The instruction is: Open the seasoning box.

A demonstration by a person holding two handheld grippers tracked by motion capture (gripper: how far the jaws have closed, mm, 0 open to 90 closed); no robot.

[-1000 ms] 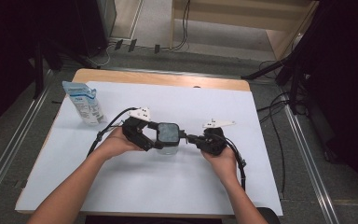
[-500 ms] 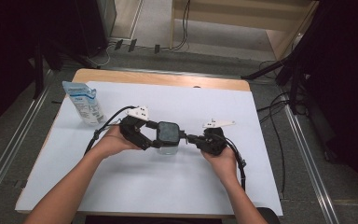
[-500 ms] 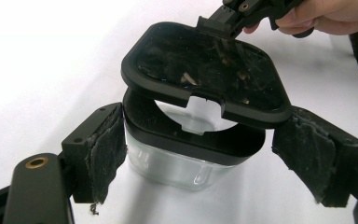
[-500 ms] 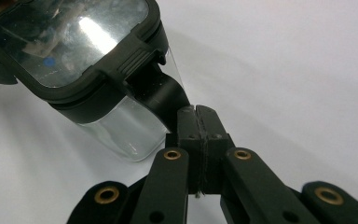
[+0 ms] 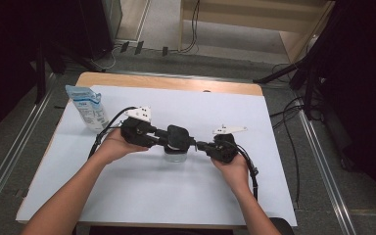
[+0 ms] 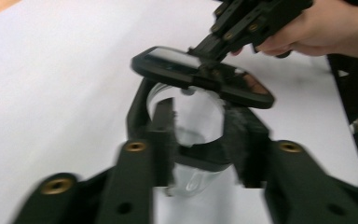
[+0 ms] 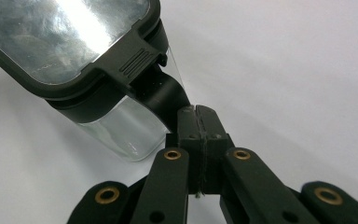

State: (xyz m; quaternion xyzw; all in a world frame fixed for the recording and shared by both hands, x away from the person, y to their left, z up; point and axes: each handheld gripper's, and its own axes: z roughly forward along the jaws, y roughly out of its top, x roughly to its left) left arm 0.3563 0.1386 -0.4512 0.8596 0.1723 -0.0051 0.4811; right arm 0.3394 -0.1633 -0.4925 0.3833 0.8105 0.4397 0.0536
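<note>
Left tool (image 6: 200, 154) has just closed on the clear jar (image 6: 193, 126); right tool (image 7: 196, 116) clamps its lid tab (image 7: 161, 91).

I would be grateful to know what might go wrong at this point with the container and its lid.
The left claw has just been closing round the clear container; smooth walls may slip. The right claw pinches only the lid's latch tab, so pulling could tip the container or snap the tab.
</note>
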